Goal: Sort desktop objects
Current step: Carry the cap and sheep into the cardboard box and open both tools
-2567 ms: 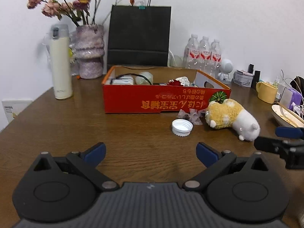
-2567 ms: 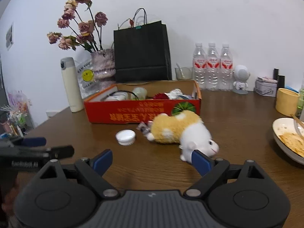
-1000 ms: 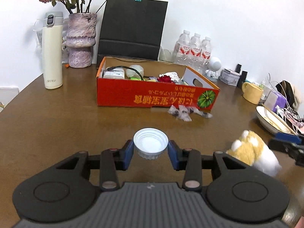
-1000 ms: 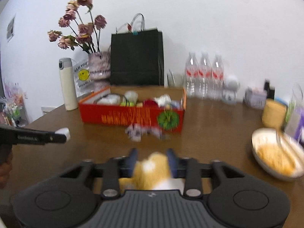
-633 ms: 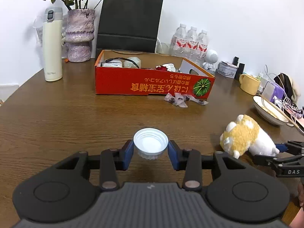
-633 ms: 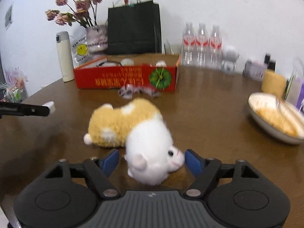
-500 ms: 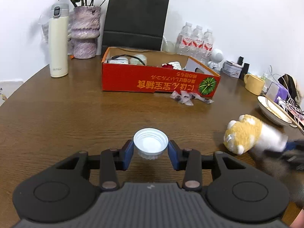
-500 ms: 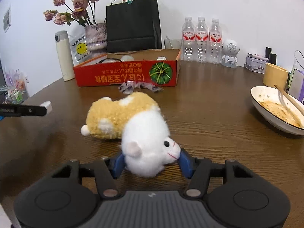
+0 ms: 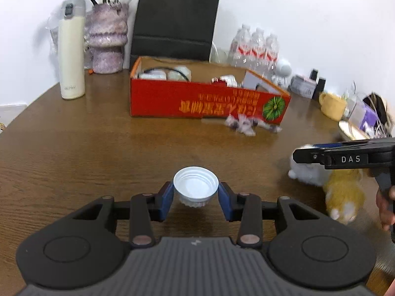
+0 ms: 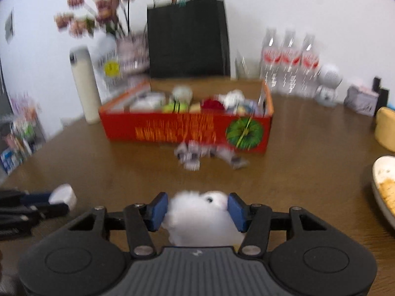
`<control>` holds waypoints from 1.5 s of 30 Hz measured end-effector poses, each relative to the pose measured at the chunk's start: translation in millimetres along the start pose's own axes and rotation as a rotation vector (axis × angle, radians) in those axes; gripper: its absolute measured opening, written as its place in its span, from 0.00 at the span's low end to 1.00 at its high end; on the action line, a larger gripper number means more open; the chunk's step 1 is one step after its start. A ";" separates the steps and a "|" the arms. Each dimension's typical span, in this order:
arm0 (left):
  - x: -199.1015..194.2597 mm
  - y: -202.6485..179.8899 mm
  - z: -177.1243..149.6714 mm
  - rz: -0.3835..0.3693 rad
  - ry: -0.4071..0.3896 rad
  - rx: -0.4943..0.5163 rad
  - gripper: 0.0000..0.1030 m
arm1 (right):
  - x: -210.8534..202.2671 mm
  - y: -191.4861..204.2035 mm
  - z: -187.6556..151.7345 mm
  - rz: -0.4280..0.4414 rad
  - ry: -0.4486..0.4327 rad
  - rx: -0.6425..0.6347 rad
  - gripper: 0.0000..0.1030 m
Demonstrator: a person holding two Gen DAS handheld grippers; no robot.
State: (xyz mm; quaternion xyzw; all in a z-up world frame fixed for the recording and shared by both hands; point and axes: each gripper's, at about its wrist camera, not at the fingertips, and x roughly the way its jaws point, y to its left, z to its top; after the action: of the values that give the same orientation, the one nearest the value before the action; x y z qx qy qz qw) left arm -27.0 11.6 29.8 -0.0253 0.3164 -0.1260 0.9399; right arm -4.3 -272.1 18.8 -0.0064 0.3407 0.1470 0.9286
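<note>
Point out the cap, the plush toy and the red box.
cap point(image 9: 195, 187), left wrist view, its hollow inside.
plush toy point(image 10: 197, 212), right wrist view, its white head.
red box point(image 9: 172, 103), left wrist view, its front wall.

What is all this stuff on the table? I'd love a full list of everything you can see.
cap: 1, white, held in the left gripper
plush toy: 1, white and yellow, held in the right gripper
box: 1, red, middle of the table, holding small items
wrappers: a few, clear, in front of the box
thermos: 1, cream, back left
vase: 1, purplish, dried flowers, beside the thermos
bag: 1, black, behind the box
water bottles: 3, clear, back right
mug: 1, yellow, far right
bowl: 1, white, food left in it, right edge
table: 1, brown wood
left gripper: black, blue pads
right gripper: black, blue pads
</note>
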 end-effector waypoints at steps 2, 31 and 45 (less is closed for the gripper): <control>5.7 -2.8 -3.5 0.005 0.015 0.028 0.40 | 1.2 0.0 -3.6 -0.004 0.007 0.002 0.56; 14.6 -8.8 86.1 -0.048 -0.154 -0.023 0.40 | -37.8 -27.3 49.0 0.130 -0.156 0.183 0.47; 159.7 -12.7 195.1 -0.011 -0.037 -0.051 0.40 | 53.7 -48.9 203.2 -0.048 -0.230 0.166 0.46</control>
State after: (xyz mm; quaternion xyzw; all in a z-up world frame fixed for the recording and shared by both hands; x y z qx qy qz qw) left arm 210.1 -47.3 93.2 -0.0534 0.3021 -0.1226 0.9439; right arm 176.4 -281.6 136.4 0.0793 0.2430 0.0958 0.9620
